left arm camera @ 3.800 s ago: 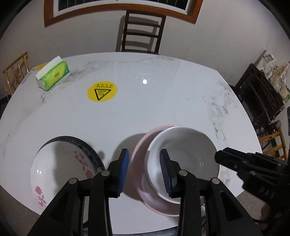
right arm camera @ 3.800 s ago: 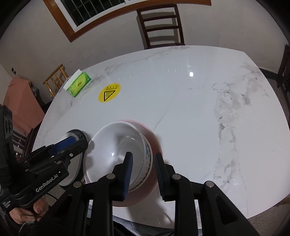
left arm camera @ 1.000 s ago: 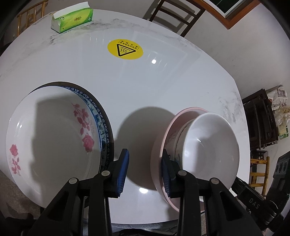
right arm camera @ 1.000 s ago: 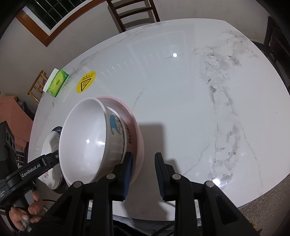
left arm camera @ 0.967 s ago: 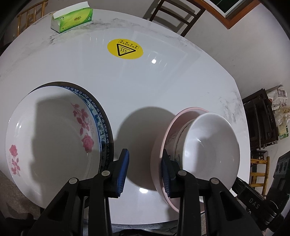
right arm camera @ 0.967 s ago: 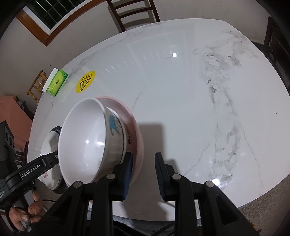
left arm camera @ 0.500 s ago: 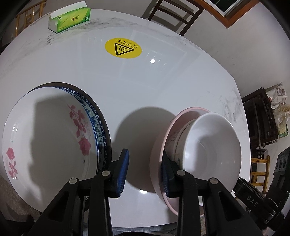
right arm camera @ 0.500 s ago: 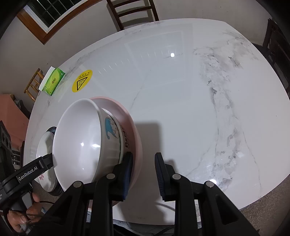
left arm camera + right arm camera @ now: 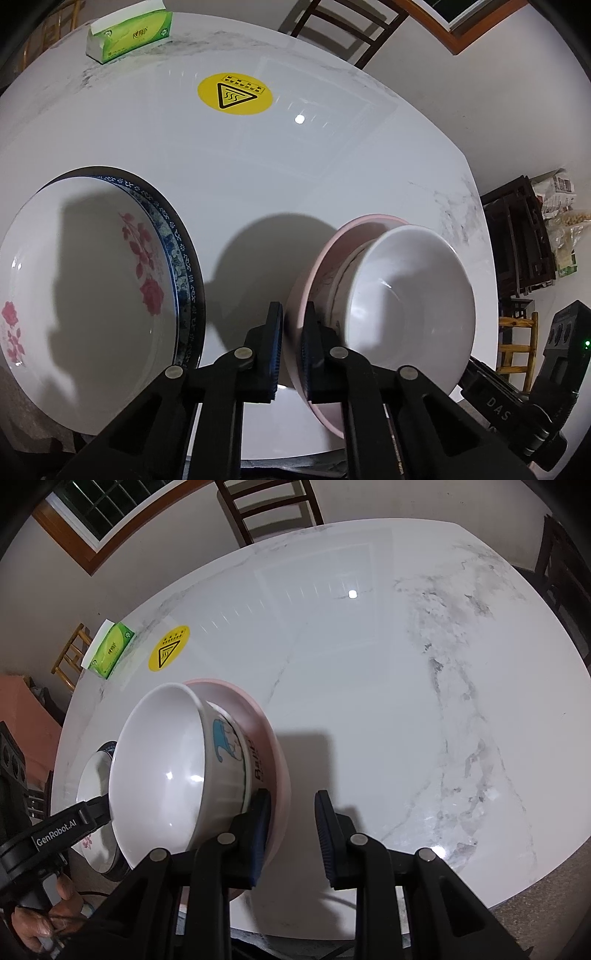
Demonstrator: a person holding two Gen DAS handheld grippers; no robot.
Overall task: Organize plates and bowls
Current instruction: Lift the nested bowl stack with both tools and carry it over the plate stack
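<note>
A white bowl (image 9: 410, 306) with a blue cartoon on its side (image 9: 225, 746) sits in a pink plate (image 9: 332, 251). Both are tilted steeply above the white marble table (image 9: 258, 177). My left gripper (image 9: 291, 308) is shut on the pink plate's near rim, a blue pad on each face. In the right wrist view the pink plate (image 9: 275, 760) has its rim between my right gripper's (image 9: 291, 812) jaws, against the left pad (image 9: 263, 819). The right pad stands apart from it, and the jaws are closing. To the left, a rose-patterned dish (image 9: 74, 295) lies in a blue-rimmed plate (image 9: 183, 266).
A green tissue box (image 9: 129, 35) and a round yellow warning sticker (image 9: 234, 92) are at the far side of the table. A dark wooden chair (image 9: 273, 513) stands behind it. A hand (image 9: 40, 919) grips the left gripper's handle. The table's front edge runs just below both grippers.
The left gripper's jaws have come together on the pink plate's rim; before, they stood apart beside it. In the right wrist view, plate and bowl have tilted a little further left.
</note>
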